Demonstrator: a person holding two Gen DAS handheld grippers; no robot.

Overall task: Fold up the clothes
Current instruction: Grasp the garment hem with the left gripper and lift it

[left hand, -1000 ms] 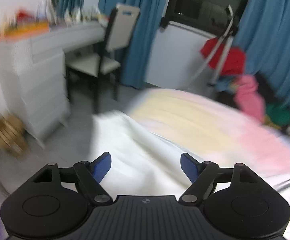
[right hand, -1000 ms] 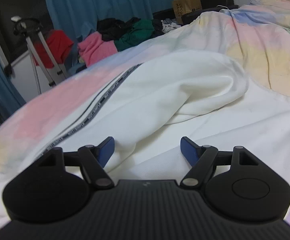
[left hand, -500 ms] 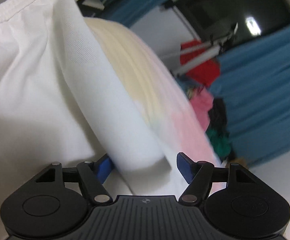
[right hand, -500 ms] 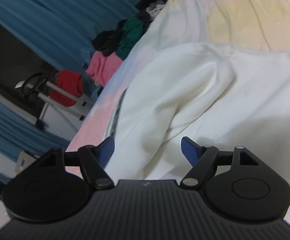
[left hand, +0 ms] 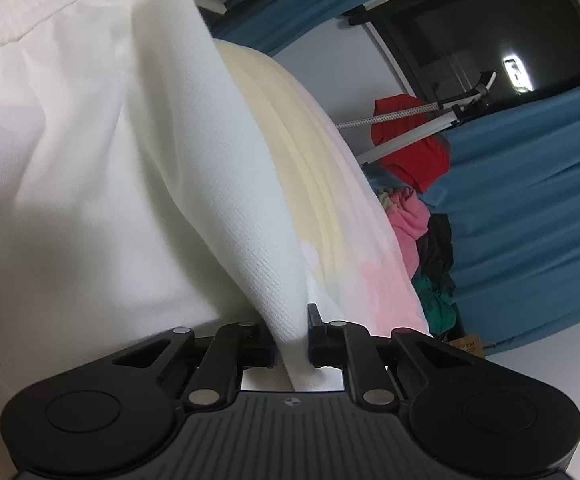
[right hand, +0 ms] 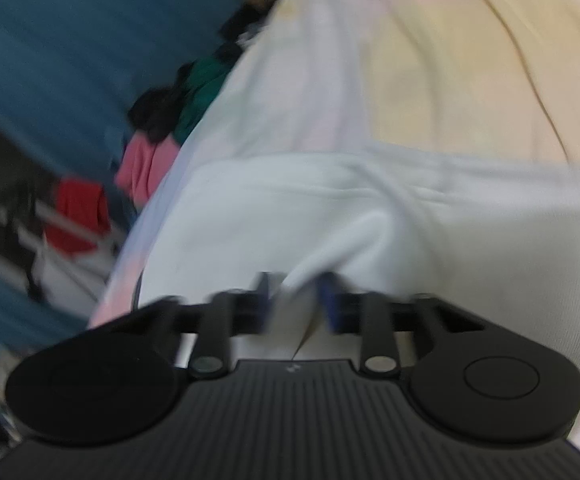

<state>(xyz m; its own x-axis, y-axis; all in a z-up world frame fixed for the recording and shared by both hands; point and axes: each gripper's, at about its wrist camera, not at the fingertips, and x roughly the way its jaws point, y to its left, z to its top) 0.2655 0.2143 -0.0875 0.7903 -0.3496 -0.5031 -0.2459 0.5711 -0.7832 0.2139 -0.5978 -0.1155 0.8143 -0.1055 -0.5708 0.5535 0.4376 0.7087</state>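
- Left wrist view: the left gripper (left hand: 293,330), whose jaws have just been closing, pinches a fold of the white ribbed-knit garment (left hand: 110,184). The cloth rises in a taut ridge toward a gathered elastic waistband (left hand: 50,12) at the top and fills the left of the view. Beside it lies the pastel yellow-and-pink quilt (left hand: 329,216); beyond it are a heap of pink, black and green clothes (left hand: 425,248), a red cloth (left hand: 409,152) on a metal stand, and blue curtains (left hand: 529,200).
- Right wrist view, blurred: the right gripper (right hand: 294,300), its jaws also just closed, nips a soft bunched fold of the same white garment (right hand: 369,220), which lies on the quilt (right hand: 449,80). The clothes heap (right hand: 170,120) and blue curtain (right hand: 70,40) are at the left.
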